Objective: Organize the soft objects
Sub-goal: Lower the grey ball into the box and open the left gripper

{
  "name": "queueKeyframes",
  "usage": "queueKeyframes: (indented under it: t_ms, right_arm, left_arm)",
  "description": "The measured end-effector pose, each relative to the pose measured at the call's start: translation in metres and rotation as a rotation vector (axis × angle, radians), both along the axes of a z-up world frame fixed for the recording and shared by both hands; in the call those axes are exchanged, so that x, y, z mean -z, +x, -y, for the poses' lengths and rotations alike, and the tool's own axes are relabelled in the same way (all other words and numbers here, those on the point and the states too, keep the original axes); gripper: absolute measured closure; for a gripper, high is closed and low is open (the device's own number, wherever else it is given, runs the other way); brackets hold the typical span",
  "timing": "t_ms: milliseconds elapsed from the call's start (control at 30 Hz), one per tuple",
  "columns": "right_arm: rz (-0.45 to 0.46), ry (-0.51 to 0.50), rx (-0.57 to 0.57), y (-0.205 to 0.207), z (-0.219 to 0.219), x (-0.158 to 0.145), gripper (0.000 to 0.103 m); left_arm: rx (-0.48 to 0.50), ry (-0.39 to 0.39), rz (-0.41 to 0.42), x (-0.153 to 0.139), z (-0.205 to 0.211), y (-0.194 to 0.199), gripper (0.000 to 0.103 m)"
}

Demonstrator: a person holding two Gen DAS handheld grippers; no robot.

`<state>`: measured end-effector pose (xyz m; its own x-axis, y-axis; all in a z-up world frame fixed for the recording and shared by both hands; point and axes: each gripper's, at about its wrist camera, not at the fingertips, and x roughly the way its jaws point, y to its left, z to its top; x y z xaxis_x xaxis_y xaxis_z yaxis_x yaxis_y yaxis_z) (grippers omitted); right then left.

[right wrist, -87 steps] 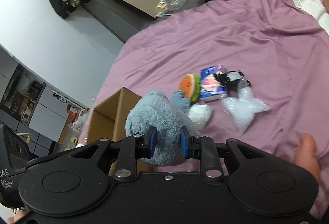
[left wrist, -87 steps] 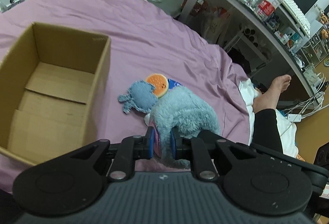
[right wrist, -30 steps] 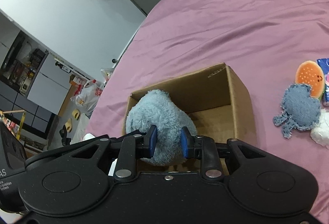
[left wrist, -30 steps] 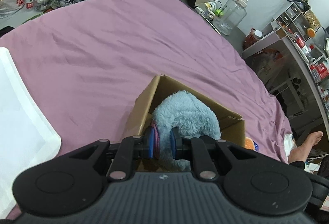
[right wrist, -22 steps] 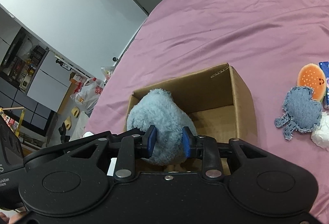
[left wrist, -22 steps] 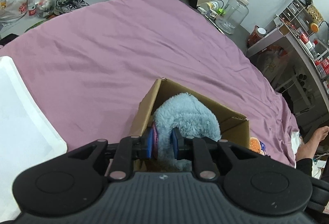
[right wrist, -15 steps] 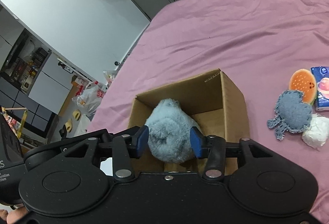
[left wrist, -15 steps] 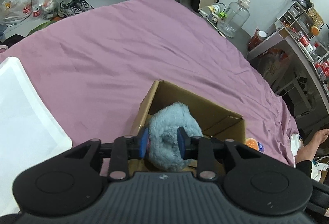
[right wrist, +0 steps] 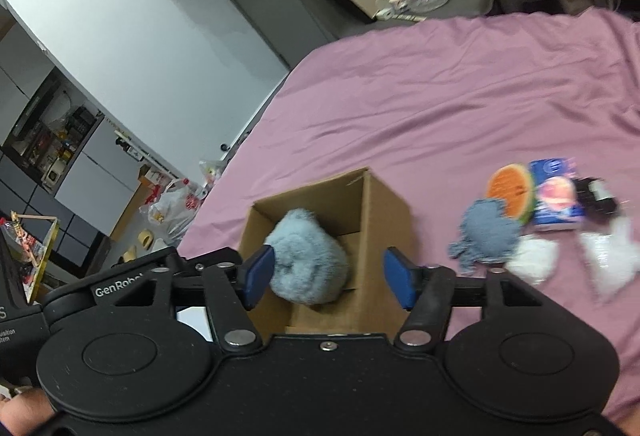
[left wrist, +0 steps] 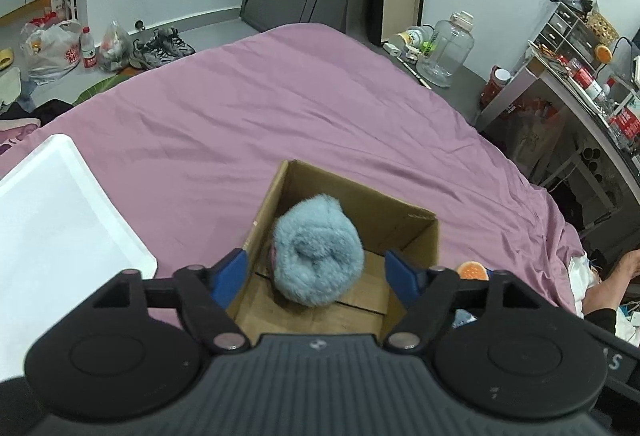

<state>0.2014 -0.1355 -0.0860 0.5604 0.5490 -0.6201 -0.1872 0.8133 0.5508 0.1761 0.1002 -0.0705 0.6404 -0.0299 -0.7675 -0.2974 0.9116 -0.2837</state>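
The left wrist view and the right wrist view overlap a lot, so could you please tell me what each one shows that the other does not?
Only the left wrist view shows the white bin beside the box and the shoes on the floor.

Only the right wrist view shows the denim toy, the tissue pack and the white fluff.

Both show the fluffy blue plush lying in the cardboard box, the purple bedsheet, the orange toy, and open grippers: left, right.

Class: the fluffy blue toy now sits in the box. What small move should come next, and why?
Probably swing the right gripper toward the denim toy. Both grippers are open, the blue toy already lies in the box, and the denim toy is the nearest soft thing on the bed.
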Motion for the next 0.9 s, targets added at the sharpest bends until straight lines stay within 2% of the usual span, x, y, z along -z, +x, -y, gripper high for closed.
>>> queueKeyframes:
  t_ms: [133, 433, 600, 900]
  right_arm:
    - [0.006, -0.005, 0.007, -0.007, 0.018, -0.003, 0.026]
    - [0.056, 0.021, -0.013, -0.020, 0.052, -0.014, 0.007]
    - [0.058, 0.043, 0.012, -0.025, 0.076, -0.014, 0.006]
    - [0.040, 0.072, 0.054, -0.031, 0.123, -0.001, 0.003]
  left_arm:
    - [0.005, 0.032, -0.010, -0.005, 0.018, -0.006, 0.025]
    - [-0.032, 0.092, -0.024, -0.021, 0.044, -0.017, 0.018]
    - [-0.012, 0.111, -0.043, -0.023, 0.067, -0.019, 0.014]
    - [0.018, 0.160, -0.055, -0.027, 0.112, -0.021, 0.013]
